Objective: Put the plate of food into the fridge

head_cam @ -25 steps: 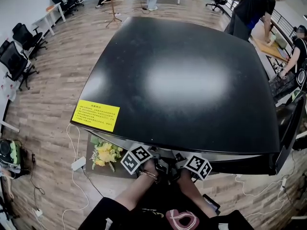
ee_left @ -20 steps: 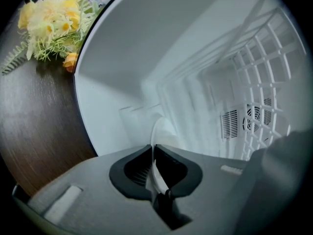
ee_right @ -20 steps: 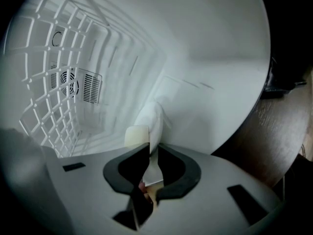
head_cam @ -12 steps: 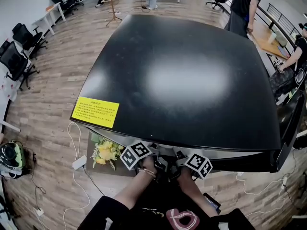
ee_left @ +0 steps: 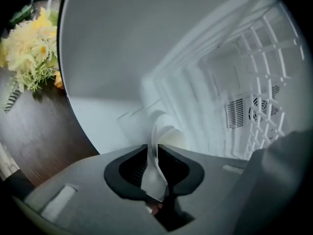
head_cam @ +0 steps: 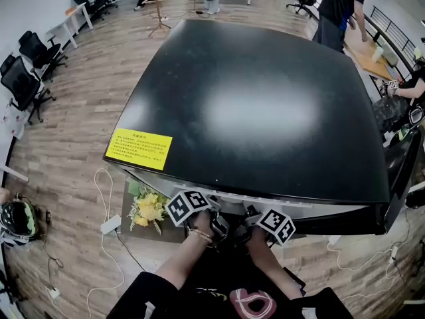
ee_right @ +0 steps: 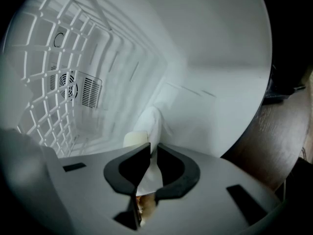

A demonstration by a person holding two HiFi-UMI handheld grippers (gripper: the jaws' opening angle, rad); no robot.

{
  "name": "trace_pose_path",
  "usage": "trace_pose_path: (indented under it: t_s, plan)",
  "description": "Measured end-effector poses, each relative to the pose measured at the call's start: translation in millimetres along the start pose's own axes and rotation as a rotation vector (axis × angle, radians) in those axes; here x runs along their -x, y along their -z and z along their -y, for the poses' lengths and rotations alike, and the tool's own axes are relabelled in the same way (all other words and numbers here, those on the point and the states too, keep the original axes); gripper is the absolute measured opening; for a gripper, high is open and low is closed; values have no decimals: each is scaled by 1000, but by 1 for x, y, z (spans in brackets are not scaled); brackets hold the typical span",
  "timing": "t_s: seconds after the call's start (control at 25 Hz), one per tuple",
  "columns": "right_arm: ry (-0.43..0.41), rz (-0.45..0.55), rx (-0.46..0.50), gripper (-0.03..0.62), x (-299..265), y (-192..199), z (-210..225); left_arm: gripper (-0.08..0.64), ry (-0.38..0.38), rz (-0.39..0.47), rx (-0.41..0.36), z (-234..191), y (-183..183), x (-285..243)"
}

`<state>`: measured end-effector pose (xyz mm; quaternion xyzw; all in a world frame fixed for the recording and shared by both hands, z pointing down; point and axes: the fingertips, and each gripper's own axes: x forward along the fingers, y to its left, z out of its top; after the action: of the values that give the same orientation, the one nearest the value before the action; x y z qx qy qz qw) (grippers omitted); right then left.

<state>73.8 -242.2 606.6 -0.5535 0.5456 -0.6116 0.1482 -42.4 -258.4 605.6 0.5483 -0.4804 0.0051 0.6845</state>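
Plate (ee_left: 165, 130) — one — gripped: left hand-held gripper (ee_left: 153, 147), right hand-held gripper (ee_right: 153, 145) just closing.

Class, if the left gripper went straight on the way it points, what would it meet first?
The left gripper grips the plate, which would travel along; ahead, the fridge's ribbed white wall probably comes first, though depth is unclear.

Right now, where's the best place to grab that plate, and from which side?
By its thin rim, from two opposite sides, coming in edge-on. The plate is thin-edged, so the rim fits between jaws, and two holds should keep it level. The left gripper pinches one edge; the right gripper has just been closing its jaws on the other.
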Motion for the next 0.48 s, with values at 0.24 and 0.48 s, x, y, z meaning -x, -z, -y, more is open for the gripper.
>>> trace_pose_path:
  t_s: [0.24,0.48]
  plan:
    - [-1,13,22,58,3,-2,-1,101,66,55,28,-1,-16,7]
    - [-13,4,50,99,3,1,-2,101,84,32,2,-6,-7,11]
